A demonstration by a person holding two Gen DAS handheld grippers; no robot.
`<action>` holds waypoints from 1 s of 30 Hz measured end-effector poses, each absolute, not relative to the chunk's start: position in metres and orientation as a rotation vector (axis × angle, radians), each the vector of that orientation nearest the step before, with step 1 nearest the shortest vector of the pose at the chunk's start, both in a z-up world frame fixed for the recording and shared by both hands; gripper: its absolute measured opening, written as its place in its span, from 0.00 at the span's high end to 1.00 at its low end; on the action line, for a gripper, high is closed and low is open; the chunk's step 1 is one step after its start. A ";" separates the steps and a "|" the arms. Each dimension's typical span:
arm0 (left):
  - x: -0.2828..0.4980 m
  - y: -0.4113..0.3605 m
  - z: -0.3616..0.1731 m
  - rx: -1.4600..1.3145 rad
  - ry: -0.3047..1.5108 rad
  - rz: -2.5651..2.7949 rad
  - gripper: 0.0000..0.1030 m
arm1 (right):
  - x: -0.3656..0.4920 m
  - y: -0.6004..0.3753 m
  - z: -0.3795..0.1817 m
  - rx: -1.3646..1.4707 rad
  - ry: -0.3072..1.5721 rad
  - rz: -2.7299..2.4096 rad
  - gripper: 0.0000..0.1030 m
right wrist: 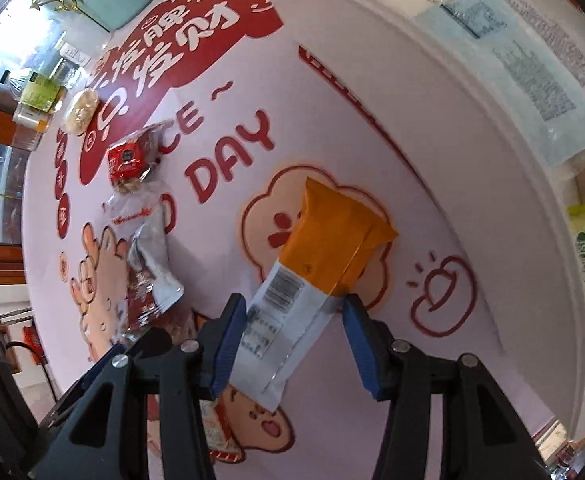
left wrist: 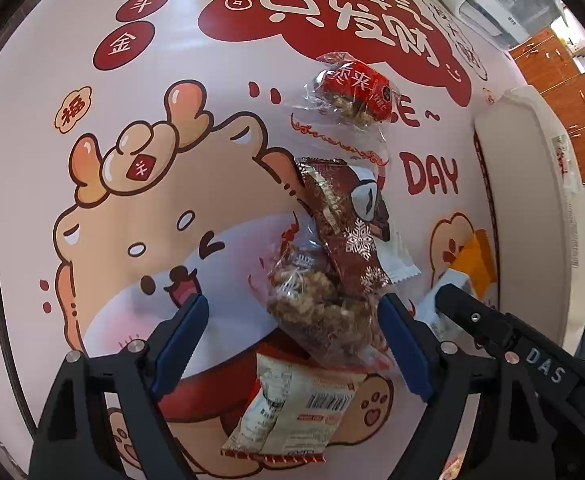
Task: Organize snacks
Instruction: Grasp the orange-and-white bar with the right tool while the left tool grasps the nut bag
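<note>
Snacks between both downward-pointing hand-held grippers (jaws apart, not clamped)

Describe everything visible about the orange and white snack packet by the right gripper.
The orange and white snack packet is a long, flat, sealed pouch of glossy film, orange at its far end and white near the camera, with a barcode and small print. It lies flat, diagonally on the cartoon-print table mat. Its white end sits between the right gripper jaws; whether the pads press it cannot be told.
</note>
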State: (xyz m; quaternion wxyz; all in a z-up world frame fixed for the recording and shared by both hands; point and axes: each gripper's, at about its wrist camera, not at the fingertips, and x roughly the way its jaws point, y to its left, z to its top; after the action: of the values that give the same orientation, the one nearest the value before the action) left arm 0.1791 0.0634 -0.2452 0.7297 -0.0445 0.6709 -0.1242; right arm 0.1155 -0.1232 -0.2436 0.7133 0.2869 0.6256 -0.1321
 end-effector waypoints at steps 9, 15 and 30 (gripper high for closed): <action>0.181 0.057 -0.239 -0.047 1.402 -0.281 0.47 | 0.121 -0.110 -0.242 0.451 1.400 -0.269 0.50; 0.174 0.071 -0.237 -0.047 1.361 -0.326 0.53 | 0.120 -0.095 -0.241 0.287 1.388 -0.245 0.57; 0.134 0.122 -0.191 0.011 1.224 -0.291 0.54 | 0.098 -0.099 -0.233 0.211 1.329 -0.144 0.69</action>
State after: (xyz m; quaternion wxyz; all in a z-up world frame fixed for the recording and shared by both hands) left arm 0.1345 0.1219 -0.1906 0.8086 0.0049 0.5724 -0.1359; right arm 0.0983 -0.0989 -0.2331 0.7795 0.0975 0.6151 -0.0665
